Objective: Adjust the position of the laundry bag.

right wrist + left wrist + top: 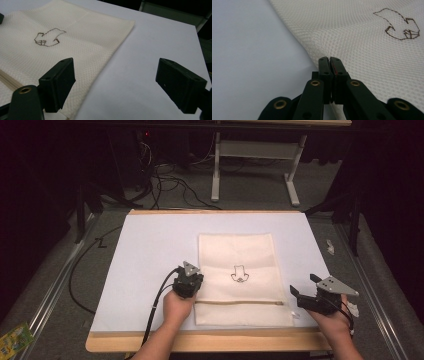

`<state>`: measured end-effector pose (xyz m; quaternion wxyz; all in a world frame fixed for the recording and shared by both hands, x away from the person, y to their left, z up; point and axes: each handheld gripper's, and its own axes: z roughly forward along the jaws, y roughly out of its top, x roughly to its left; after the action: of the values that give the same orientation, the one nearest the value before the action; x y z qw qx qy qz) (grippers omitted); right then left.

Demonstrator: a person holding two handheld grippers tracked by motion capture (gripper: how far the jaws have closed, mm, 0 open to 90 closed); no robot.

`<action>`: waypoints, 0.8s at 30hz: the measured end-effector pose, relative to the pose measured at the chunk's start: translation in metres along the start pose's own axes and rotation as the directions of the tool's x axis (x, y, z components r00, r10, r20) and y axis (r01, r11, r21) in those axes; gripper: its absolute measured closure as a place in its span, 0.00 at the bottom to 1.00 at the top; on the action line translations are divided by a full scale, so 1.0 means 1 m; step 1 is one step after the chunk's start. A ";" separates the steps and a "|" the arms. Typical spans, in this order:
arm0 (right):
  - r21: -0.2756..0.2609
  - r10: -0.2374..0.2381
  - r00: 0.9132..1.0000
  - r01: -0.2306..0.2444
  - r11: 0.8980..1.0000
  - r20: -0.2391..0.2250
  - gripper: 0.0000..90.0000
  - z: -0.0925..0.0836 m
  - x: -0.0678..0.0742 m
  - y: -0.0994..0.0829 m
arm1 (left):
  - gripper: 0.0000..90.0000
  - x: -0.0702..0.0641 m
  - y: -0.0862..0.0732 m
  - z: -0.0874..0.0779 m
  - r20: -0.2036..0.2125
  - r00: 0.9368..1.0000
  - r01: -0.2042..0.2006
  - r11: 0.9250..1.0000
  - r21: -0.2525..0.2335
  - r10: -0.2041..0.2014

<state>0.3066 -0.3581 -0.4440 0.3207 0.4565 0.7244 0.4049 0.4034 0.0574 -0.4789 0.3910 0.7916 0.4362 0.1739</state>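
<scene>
Cream mesh bag [236,277] lies flat on white sheet [150,255] covering the table [200,342], roughly centre-right, its long side running away from the person; a zip [240,302] crosses it near the person's end, and a small dark outline motif [239,274] sits mid-panel. L. gripper [190,285] sits at the bag's left edge, just above the zip line; in the left gripper view its jaws are pressed together w/ the mesh edge [322,53] pinched between them, fabric rising slightly into a fold at the tips, the white sheet to the left of that view and the motif [399,27] at upper right. R. gripper [305,295] is at the bag's right edge near the zip end, jaws spread wide; in the right gripper view one jaw hangs over the mesh [50,52] close to its border, the other over bare sheet [140,65], nothing between the pads. Whether the r. jaws touch fabric: cannot tell. Both hands enter from the near table edge, well apart.
</scene>
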 end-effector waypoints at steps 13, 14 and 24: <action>0.042 0.046 0.994 -0.042 0.998 -0.097 0.34 0.009 0.010 0.002 | 0.72 0.019 -0.010 -0.027 -0.014 1.000 0.009 0.997 -0.081 -0.010; 0.051 0.057 0.992 -0.052 0.997 -0.109 0.37 0.010 0.011 0.003 | 0.69 0.021 -0.010 -0.030 -0.009 1.000 0.008 0.995 -0.098 -0.009; 0.195 0.104 0.973 -0.064 0.979 -0.206 0.63 0.008 0.032 -0.008 | 0.52 0.015 -0.005 -0.046 -0.004 1.000 -0.028 0.984 -0.174 0.028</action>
<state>0.2977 -0.3288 -0.4578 0.1787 0.4686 0.7696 0.3952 0.3808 0.0932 -0.4540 0.4561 0.7602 0.4084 0.2174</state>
